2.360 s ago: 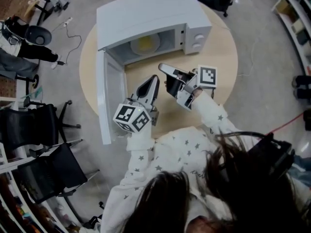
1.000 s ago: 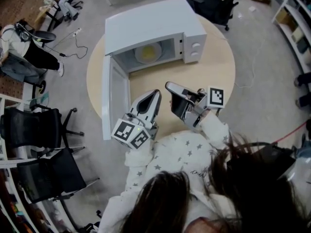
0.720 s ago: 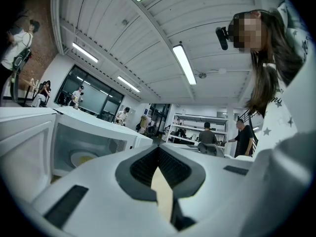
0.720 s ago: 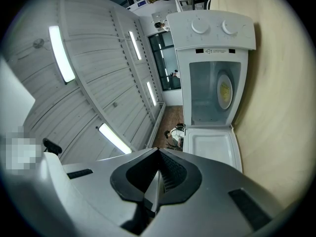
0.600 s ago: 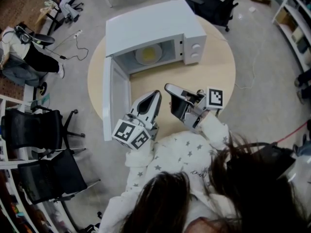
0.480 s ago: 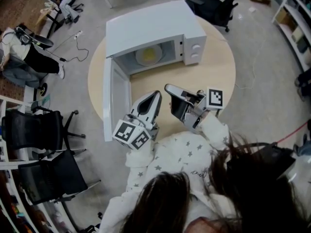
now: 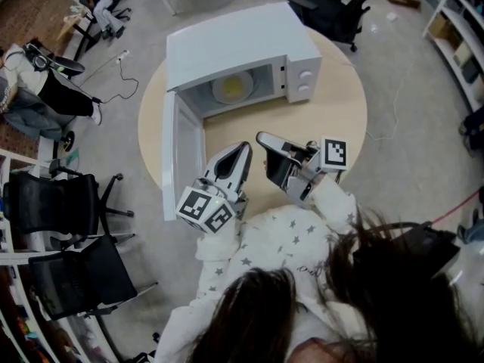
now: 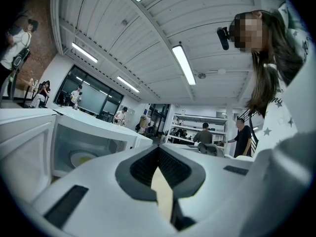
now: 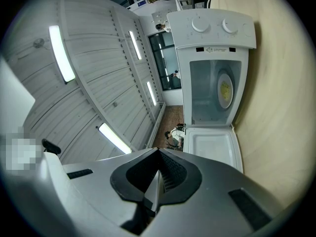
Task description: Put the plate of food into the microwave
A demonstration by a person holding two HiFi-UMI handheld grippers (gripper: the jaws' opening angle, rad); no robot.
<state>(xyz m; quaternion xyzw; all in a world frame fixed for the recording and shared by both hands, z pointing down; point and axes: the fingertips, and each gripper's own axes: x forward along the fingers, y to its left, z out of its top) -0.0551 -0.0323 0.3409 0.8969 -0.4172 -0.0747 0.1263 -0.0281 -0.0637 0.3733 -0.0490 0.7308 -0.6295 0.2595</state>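
A white microwave (image 7: pixel 234 36) stands at the far side of the round table, its door (image 7: pixel 181 153) swung wide open to the left. Inside it, on the turntable, lies the white plate with yellow food (image 7: pixel 231 87). My left gripper (image 7: pixel 243 148) hovers over the table in front of the door, shut and empty. My right gripper (image 7: pixel 262 136) hangs just beside it, also shut on nothing. The plate (image 8: pixel 81 158) shows in the cavity in the left gripper view. The right gripper view shows the plate (image 9: pixel 225 90) too, above the open door (image 9: pixel 212 149).
The round wooden table (image 7: pixel 333 112) has bare top to the right of the microwave. Black office chairs (image 7: pixel 68 203) stand on the left and another (image 7: pixel 333 2) behind the table. People (image 7: pixel 41 82) sit at the far left; shelves (image 7: pixel 461 21) line the right.
Both grippers have drawn back a little from the microwave toward the person since the earliest frame. Over the last second they have held still, and the plate has stayed inside.
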